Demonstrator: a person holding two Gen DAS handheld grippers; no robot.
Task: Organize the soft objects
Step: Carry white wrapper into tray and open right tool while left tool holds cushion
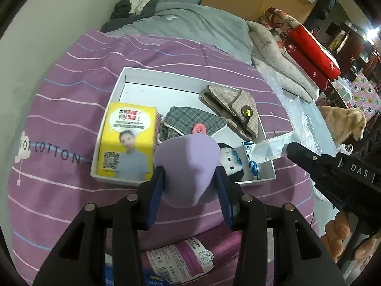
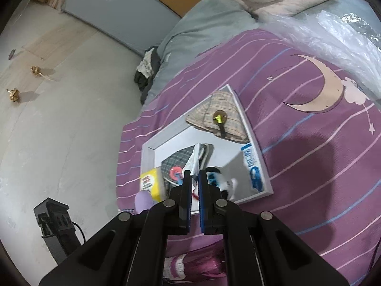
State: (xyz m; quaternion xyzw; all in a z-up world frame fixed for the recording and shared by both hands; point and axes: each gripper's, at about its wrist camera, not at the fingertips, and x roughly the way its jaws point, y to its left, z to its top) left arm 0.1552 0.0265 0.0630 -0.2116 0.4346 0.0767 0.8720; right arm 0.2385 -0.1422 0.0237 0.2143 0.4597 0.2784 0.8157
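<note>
1. L gripper fingers clamp a lilac soft foam lump, above near edge of shallow white box on the bed.
2. R gripper fingers closed on thin white plastic wrapper, over box.

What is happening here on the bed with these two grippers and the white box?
A person is sorting soft things into a shallow white box on a purple striped bedcover. The left gripper has its jaws closed on a lilac egg-shaped sponge, held above the near edge of the box. The right gripper is shut on a thin white plastic wrapper over the box. Inside lie a yellow packet, two plaid pouches and a small plush toy.
</note>
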